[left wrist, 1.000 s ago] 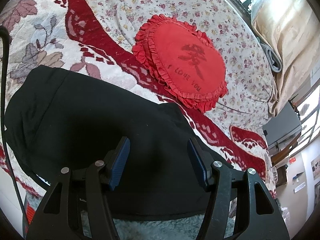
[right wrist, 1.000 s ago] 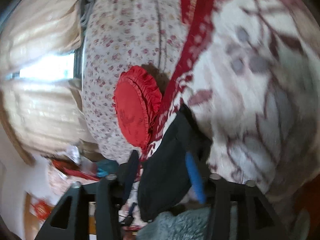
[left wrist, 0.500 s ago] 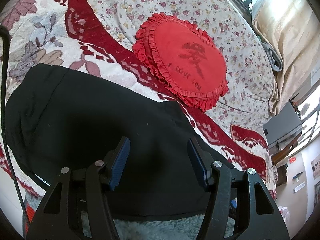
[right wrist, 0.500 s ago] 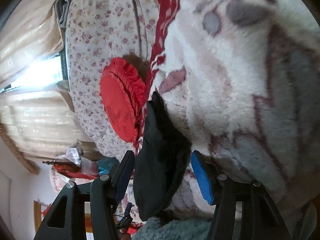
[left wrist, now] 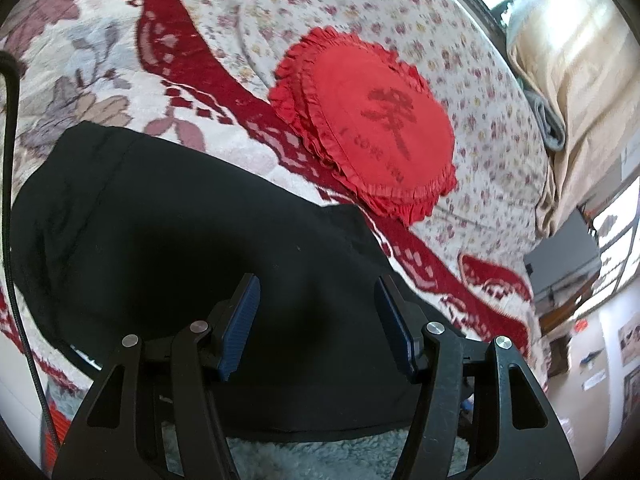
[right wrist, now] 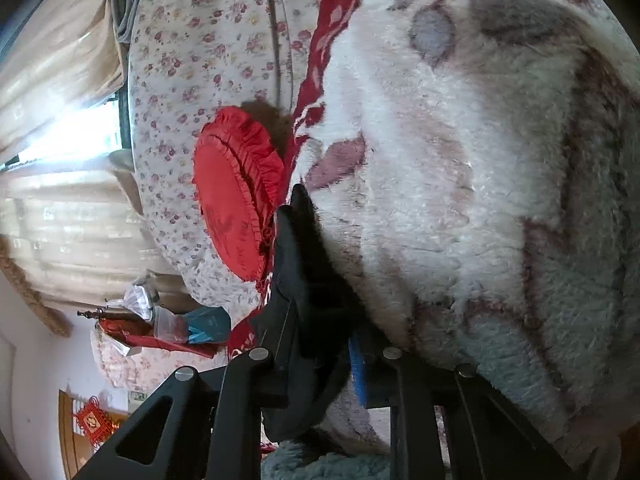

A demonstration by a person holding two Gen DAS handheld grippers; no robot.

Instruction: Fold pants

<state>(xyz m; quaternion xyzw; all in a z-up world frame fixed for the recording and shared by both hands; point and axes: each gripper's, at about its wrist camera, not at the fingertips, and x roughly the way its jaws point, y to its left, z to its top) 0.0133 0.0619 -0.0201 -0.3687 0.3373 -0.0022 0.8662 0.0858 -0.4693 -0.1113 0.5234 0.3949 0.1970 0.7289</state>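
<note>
- The right gripper point(right wrist: 320, 364) has just been closing, and its jaws now pinch an edge of the black pants point(left wrist: 180, 248).
- The left gripper point(left wrist: 316, 316) hovers half open over the pants, holding nothing.
- The pants lie bunched on the bed point(left wrist: 80, 64); folding looks barely begun.
- A red cushion point(left wrist: 372, 120) sits beyond.

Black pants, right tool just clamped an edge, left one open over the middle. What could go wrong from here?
1. The right tool has just closed on a bunched edge of the black pants; it may hold several layers, so a lift could drag the whole pile.
2. The left tool grips nothing, so the fabric can slide on the fleece blanket.
3. The red ruffled cushion lies close by; swung fabric may snag it.
</note>
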